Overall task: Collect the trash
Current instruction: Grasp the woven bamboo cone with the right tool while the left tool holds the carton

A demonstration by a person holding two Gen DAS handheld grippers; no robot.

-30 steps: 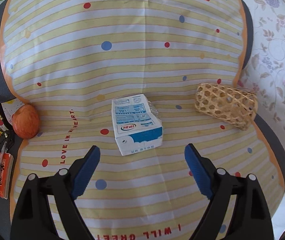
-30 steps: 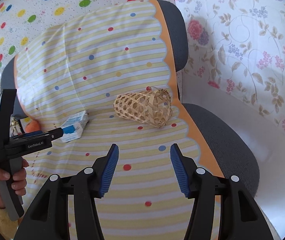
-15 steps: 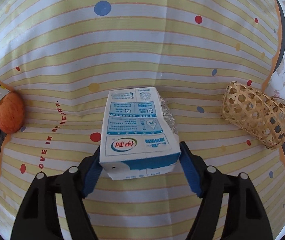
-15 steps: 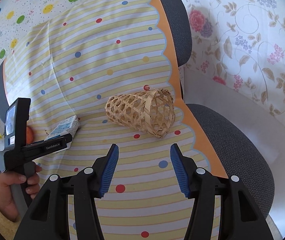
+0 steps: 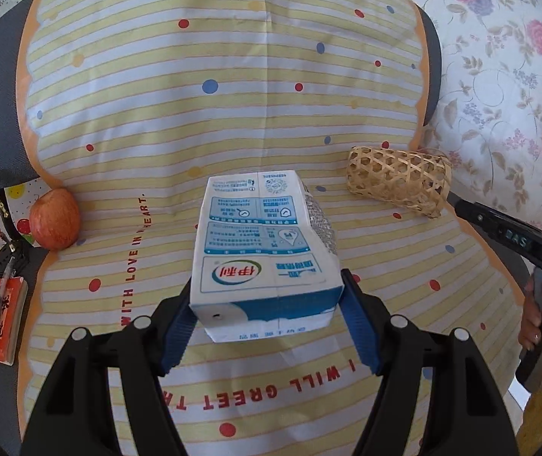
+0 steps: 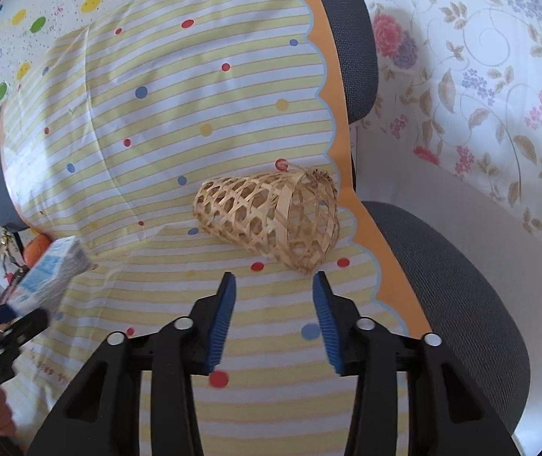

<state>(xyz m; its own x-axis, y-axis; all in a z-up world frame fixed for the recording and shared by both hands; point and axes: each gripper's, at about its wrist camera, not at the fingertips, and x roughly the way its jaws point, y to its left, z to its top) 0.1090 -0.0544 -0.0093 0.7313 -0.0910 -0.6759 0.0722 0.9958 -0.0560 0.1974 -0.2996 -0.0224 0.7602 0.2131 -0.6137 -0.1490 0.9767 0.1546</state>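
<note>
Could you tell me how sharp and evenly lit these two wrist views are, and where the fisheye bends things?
Left wrist view: milk carton sharp, light soft, cloth stripes bowed by the fisheye. Right wrist view: woven basket crisp, but the carton at the left edge is motion-blurred; the floral wall on the right looks washed out.

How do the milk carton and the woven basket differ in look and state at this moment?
The milk carton is a solid blue-and-white printed box; the woven basket is tan openwork that you can see through. The carton sits clamped between the left gripper pads, while the basket lies on its side, untouched, ahead of the right gripper, whose jaws have just been closing with nothing between them. Both are over the striped cloth.
</note>
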